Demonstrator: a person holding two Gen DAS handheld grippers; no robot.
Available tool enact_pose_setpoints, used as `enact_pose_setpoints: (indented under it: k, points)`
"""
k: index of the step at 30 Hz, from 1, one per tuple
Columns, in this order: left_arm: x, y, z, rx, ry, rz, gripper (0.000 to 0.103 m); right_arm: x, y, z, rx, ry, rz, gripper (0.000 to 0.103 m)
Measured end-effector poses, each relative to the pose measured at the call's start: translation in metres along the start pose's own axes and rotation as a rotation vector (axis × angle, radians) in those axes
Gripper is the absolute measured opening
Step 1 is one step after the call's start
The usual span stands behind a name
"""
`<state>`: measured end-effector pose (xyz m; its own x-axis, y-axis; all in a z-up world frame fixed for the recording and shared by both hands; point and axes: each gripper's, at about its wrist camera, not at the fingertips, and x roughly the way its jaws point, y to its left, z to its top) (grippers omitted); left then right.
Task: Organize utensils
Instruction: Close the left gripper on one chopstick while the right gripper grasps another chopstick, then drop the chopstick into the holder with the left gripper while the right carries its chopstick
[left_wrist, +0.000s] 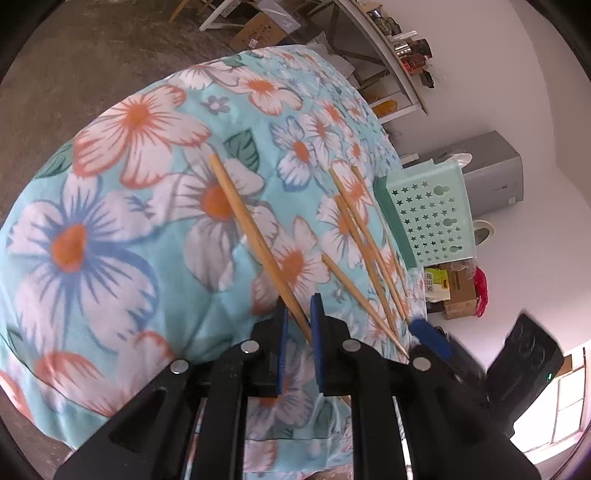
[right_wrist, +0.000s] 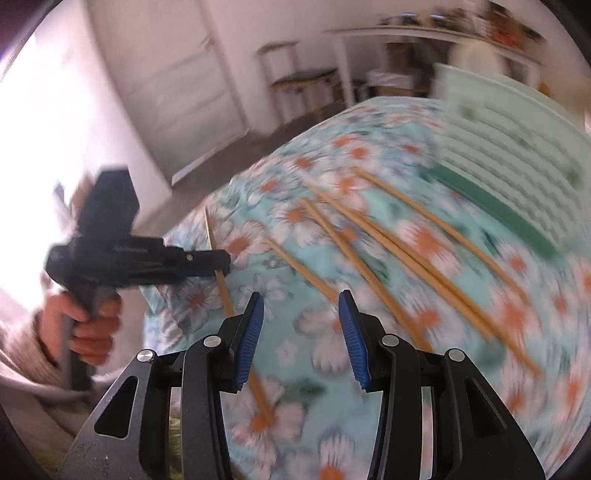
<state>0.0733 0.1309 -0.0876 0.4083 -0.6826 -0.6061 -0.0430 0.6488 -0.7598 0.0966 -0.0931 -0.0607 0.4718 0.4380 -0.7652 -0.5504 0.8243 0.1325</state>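
You've barely started: your left tool is nearly closed, pads pinching the near end of one long bamboo chopstick, which lies apart from the rest on the floral turquoise-cloth desk. About five more loose bamboo chopsticks lie scattered on the cloth just beside the pale-green star-perforated plastic basket, prob. the destination; can't see inside it, so nothing confirmed sorted. Your right tool is roughly half open w/ nothing between the pads, hovering over the cloth; view blurred. Obstacles: loose sticks overlap, so grabbing one may nudge others; the tools sit close together near the desk edge.
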Motion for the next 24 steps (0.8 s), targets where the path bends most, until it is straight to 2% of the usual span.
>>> enact_pose_setpoints:
  k: [3, 6, 8, 12, 14, 17, 20, 24]
  points:
    - [0.000, 0.002, 0.002, 0.015, 0.019, -0.009, 0.011, 0.023, 0.009, 0.017, -0.104, 0.060, -0.035, 0.038]
    - [0.000, 0.003, 0.004, 0.023, 0.030, -0.014, 0.011, 0.047, 0.013, 0.027, -0.183, 0.142, -0.046, 0.028]
    - [0.002, 0.002, 0.004, 0.022, 0.035, -0.016, 0.012, 0.059, 0.016, 0.026, -0.231, 0.198, -0.068, 0.012]
    - [0.002, 0.002, 0.005, 0.025, 0.037, -0.020, 0.012, 0.060, 0.022, 0.024, -0.271, 0.211, -0.095, 0.010]
    - [0.002, 0.002, 0.005, 0.026, 0.036, -0.020, 0.012, 0.052, 0.020, 0.026, -0.253, 0.198, -0.092, 0.005]
    - [0.000, 0.000, 0.006, 0.035, 0.033, -0.012, 0.012, 0.032, 0.017, 0.032, -0.211, 0.150, -0.105, 0.004]
    - [-0.005, -0.004, 0.009, 0.049, 0.020, -0.005, 0.011, 0.002, 0.009, 0.036, -0.145, 0.065, -0.126, 0.004]
    - [-0.023, -0.023, 0.015, 0.115, -0.037, -0.004, 0.009, -0.050, -0.007, 0.034, -0.014, -0.084, -0.157, 0.004]
